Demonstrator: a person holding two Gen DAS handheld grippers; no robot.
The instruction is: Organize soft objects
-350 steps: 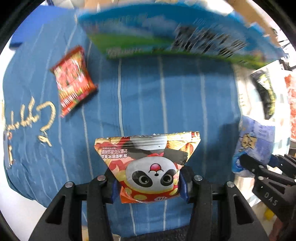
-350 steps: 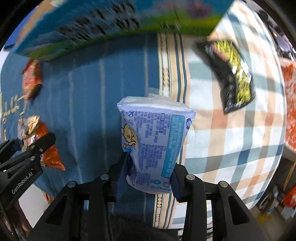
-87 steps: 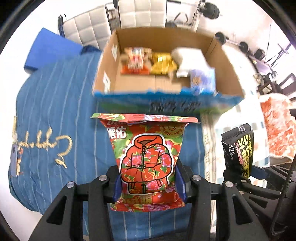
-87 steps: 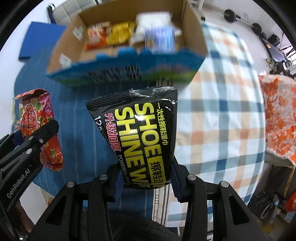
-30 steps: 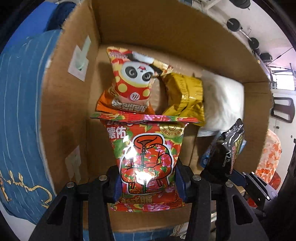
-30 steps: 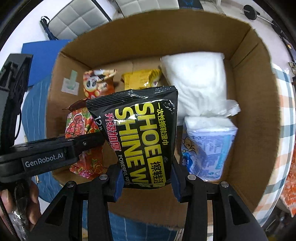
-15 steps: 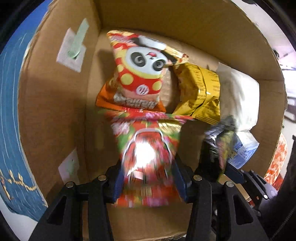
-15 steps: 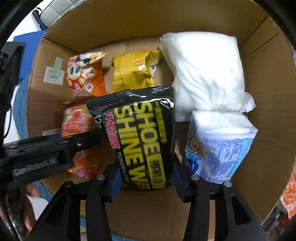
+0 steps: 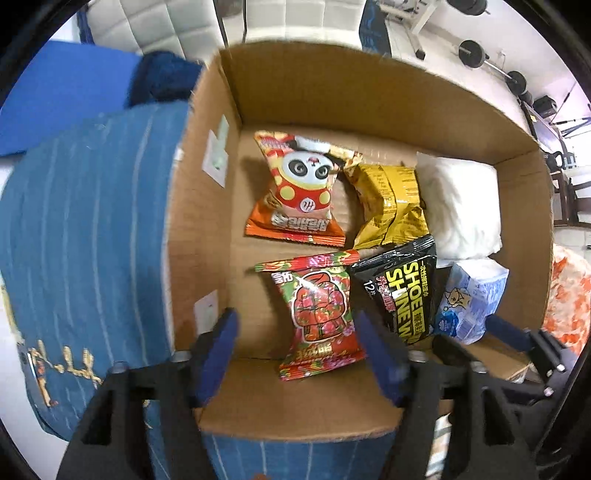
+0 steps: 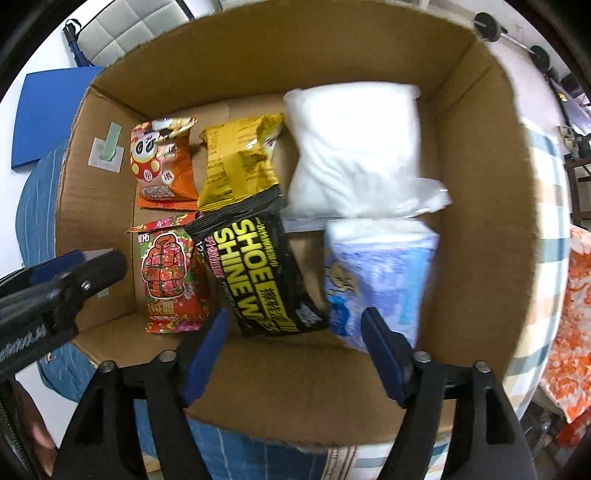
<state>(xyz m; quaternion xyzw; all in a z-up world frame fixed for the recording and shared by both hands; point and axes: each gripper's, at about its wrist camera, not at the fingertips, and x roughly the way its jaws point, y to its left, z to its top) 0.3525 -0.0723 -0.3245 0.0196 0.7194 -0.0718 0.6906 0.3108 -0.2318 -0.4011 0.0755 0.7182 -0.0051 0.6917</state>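
Note:
An open cardboard box [image 9: 369,92] [image 10: 480,184] holds several soft packs. The red flowered snack pack [image 9: 319,314] [image 10: 168,273] lies at its front left, the black shoe-shine wipes pack [image 9: 402,291] [image 10: 262,269] beside it. Behind them lie a panda snack pack [image 9: 299,188] [image 10: 160,162], a yellow pack [image 9: 388,203] [image 10: 236,162], a white bag [image 9: 458,206] [image 10: 354,147] and a blue tissue pack [image 9: 469,299] [image 10: 376,280]. My left gripper [image 9: 297,332] is open and empty above the red pack. My right gripper [image 10: 295,325] is open and empty above the black pack.
The box stands on a blue striped cloth [image 9: 92,221] to the left and a plaid cloth [image 10: 546,258] to the right. An orange patterned fabric [image 10: 576,314] lies at far right. A blue mat [image 9: 55,92] and padded chair [image 9: 166,26] are behind.
Both grippers have opened and let go of their packs. The red pack and the black wipes pack now lie on the box floor, and both grippers have pulled back upward.

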